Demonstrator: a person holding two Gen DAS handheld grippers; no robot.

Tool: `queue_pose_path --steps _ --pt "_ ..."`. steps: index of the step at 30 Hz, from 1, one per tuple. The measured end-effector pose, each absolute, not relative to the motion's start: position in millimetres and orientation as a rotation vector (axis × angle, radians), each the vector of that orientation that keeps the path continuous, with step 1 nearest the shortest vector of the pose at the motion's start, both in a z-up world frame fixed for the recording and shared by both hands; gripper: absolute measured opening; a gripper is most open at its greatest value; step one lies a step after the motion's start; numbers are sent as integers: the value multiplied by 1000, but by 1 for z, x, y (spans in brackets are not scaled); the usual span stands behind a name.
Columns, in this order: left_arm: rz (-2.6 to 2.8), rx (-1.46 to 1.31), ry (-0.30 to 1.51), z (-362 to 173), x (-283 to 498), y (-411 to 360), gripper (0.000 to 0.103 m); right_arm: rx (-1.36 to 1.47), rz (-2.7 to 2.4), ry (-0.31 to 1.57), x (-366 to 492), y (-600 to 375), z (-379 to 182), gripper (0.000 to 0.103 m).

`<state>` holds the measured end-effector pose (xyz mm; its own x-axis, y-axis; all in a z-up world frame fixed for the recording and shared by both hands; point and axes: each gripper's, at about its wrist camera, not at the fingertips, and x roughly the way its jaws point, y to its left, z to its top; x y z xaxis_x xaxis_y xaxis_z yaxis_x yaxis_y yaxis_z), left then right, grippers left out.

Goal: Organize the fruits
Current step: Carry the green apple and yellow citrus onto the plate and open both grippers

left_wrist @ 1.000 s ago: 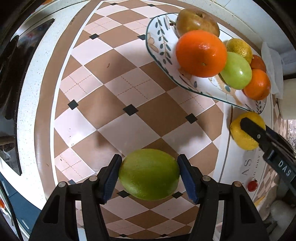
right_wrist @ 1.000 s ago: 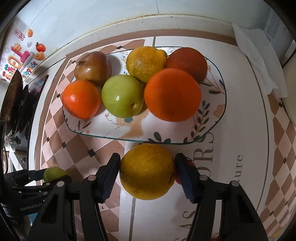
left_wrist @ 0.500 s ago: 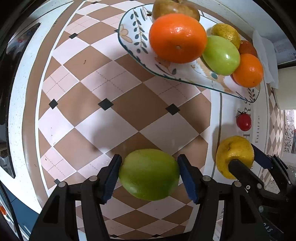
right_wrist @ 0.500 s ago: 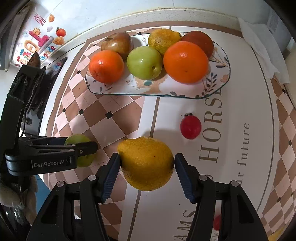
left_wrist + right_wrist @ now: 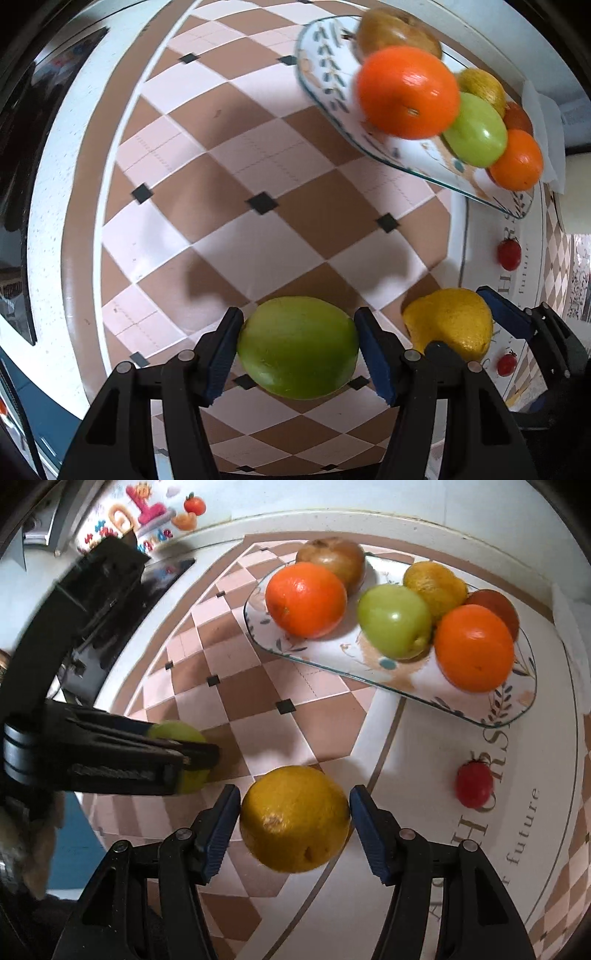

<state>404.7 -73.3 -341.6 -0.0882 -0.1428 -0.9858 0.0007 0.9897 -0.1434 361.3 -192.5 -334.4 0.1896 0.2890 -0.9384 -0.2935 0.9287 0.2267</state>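
Your left claw [image 5: 297, 354] is matt black plastic with ribbed blue pads, and so is your right claw [image 5: 293, 830]. The green fruit [image 5: 297, 347] you hold on the left has a smooth, waxy skin with a soft sheen. The yellow fruit [image 5: 293, 818] on your right is dull and pitted, with a rough brown scar. On the glossy, glass-like patterned plate [image 5: 517, 705], the oranges [image 5: 306, 598] look finely dimpled and shiny. The checked mat [image 5: 258, 166] on your table looks like smooth, low-sheen vinyl. The small red tomato [image 5: 474, 784] is sleek and glossy.
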Motion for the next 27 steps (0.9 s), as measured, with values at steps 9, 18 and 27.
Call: queue_pose_path --steps 9,18,27 --pt "-97 -159 1653 -349 399 -52 60 23 418 1409 368 -190 -358 66" --pt "-153 -216 1596 -306 405 -43 60 146 357 1330 358 -215 -333 65" --pt "-211 -316 1476 -238 476 -53 60 388 209 1180 396 -296 -274 65"
